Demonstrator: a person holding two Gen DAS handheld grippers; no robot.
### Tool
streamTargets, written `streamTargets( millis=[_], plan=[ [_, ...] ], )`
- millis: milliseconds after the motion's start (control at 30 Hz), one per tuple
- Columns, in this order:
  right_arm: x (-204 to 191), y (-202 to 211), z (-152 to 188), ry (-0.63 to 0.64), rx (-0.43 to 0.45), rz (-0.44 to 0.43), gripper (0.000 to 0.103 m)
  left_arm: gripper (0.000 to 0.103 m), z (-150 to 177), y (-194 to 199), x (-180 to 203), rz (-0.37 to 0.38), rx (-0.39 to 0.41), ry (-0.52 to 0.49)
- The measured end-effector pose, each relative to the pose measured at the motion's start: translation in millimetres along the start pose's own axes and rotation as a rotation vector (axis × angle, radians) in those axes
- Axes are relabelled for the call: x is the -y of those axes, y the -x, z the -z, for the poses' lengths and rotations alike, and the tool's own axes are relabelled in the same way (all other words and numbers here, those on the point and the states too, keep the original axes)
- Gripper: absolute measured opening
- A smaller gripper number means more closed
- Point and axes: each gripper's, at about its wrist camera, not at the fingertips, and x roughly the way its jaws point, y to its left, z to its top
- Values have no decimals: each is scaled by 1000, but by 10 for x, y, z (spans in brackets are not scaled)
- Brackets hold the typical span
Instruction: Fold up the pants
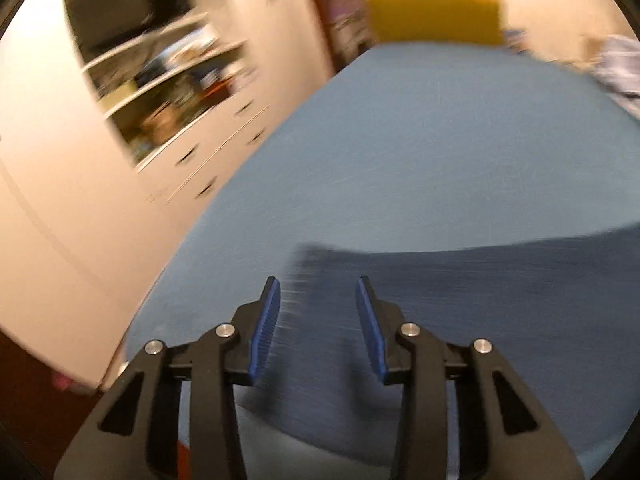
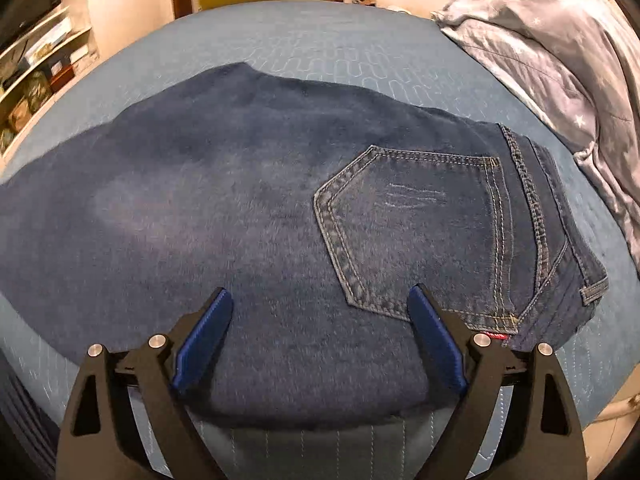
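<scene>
Dark blue jeans (image 2: 240, 184) lie folded flat on a bed with a blue cover (image 2: 320, 40). Their back pocket (image 2: 408, 220) faces up and the waistband (image 2: 536, 208) is at the right. My right gripper (image 2: 320, 290) hovers over the near edge of the jeans, jaws wide open with nothing between the pads. In the blurred left wrist view, the left end of the jeans (image 1: 480, 300) lies on the blue cover (image 1: 420, 140). My left gripper (image 1: 318, 280) hangs over that end's corner, with a clear gap between its blue pads and no cloth pinched.
A grey star-patterned duvet (image 2: 560, 60) is bunched at the bed's right side. A yellow chair (image 1: 432, 8) stands beyond the far edge. A white cabinet with open shelves (image 1: 160, 80) and drawers lines the wall to the left of the bed.
</scene>
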Motion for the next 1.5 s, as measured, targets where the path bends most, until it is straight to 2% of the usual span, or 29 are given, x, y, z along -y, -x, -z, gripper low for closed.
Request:
streamTargets(
  millis=[67,133,167,267,300,400,467,500,533,567,633,767,833,900,967,1000,1067,1300,1500],
  plan=[
    [2,20,48,-6,-7,0,86,40,103,254,402,162,12,-18],
    [17,32,118,-28,-17,-8,86,40,230,482,894,270,21,-49],
    [19,52,140,-25,-13,-11,86,40,285,589,1195,352,17,-64],
    [86,99,141,-23,-25,-44,86,40,441,802,1851,479,8,-80],
    [114,163,169,-29,-20,-55,85,40,476,873,2027,544,5,-80],
    [230,351,316,-31,0,-30,84,40,634,1183,2610,692,24,-140],
    [335,416,455,-12,-4,6,74,40,788,1385,2958,769,33,-208],
    [384,425,506,-9,-13,14,63,40,1044,1594,3227,787,43,-254],
    [455,425,567,-20,-23,13,55,40,1099,1673,3404,798,55,-316],
    [545,413,627,-46,-40,-3,52,40,1147,1710,3571,807,60,-353],
    [730,407,717,-119,-56,-64,36,40,1234,1729,3840,819,81,-448],
    [918,458,803,-177,-50,-135,36,39,1454,1906,4386,783,90,-582],
    [1020,488,815,-230,-43,-198,38,35,1515,1898,4556,770,86,-631],
    [1117,505,818,-286,-36,-248,41,25,1556,1831,4647,725,82,-679],
    [1237,499,813,-349,-28,-290,51,18,1584,1811,4703,725,69,-692],
    [1320,490,822,-392,-24,-307,54,9,1582,1813,4701,721,68,-695],
    [1461,464,842,-456,-21,-329,55,3,1601,1847,4693,701,82,-698],
    [1890,312,799,-696,-6,-487,55,2,1607,1901,4587,683,102,-701],
    [2066,216,682,-769,-3,-460,55,2,1586,1907,4584,689,102,-682]
  ],
)
